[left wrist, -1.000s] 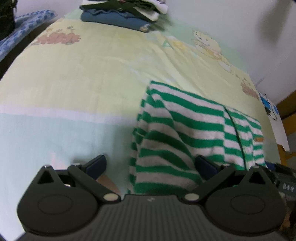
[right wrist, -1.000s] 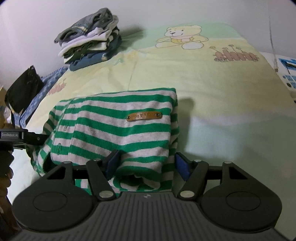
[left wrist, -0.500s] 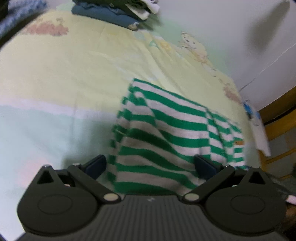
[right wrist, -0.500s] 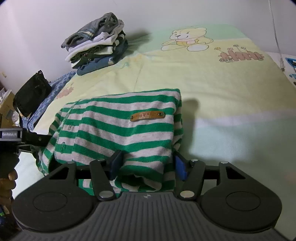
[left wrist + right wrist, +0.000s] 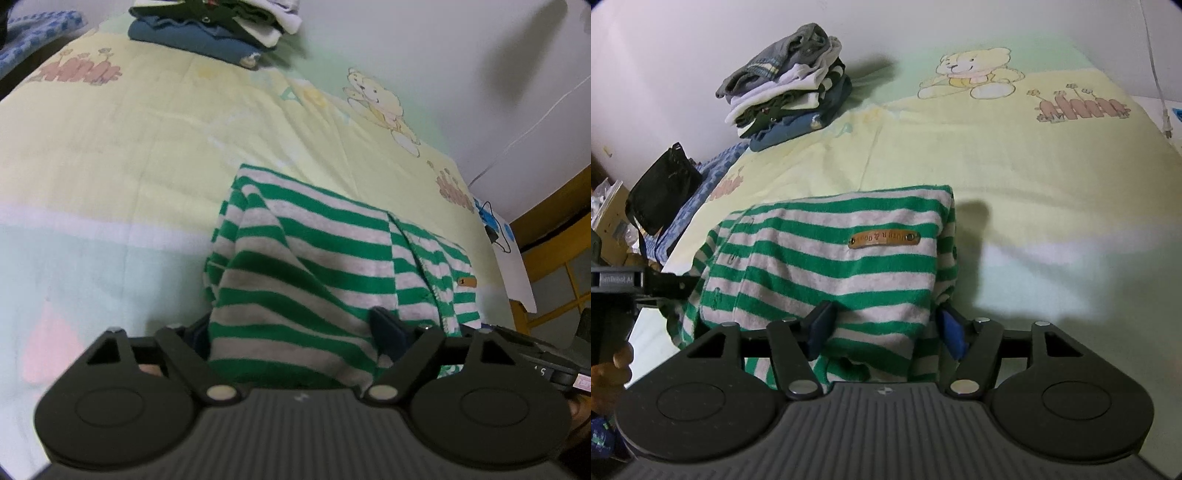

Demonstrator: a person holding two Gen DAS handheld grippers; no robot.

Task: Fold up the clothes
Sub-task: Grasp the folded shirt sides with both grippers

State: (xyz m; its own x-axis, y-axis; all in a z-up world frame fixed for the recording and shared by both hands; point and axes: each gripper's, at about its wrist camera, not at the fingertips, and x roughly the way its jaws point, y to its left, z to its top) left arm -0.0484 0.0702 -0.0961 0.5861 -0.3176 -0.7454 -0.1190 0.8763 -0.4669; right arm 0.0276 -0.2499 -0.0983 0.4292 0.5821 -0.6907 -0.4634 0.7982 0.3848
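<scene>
Folded striped garment on a bed, a gripper at each near corner.

A bed sheet (image 5: 1015, 177) printed with a teddy bear (image 5: 971, 72) lies mostly bare beyond the green-and-grey striped garment (image 5: 849, 273); a stack of folded clothes (image 5: 790, 85) sits at its far corner. The garment's brown tag (image 5: 884, 238) carries unreadable lettering. The left gripper (image 5: 291, 332), jaws just narrowed, and right gripper (image 5: 886, 330) both straddle the cloth; whether they pinch it is unclear.

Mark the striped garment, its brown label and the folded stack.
striped garment (image 5: 827, 291), right wrist view, top panel.
brown label (image 5: 884, 238), right wrist view, middle.
folded stack (image 5: 790, 88), right wrist view, side.
</scene>
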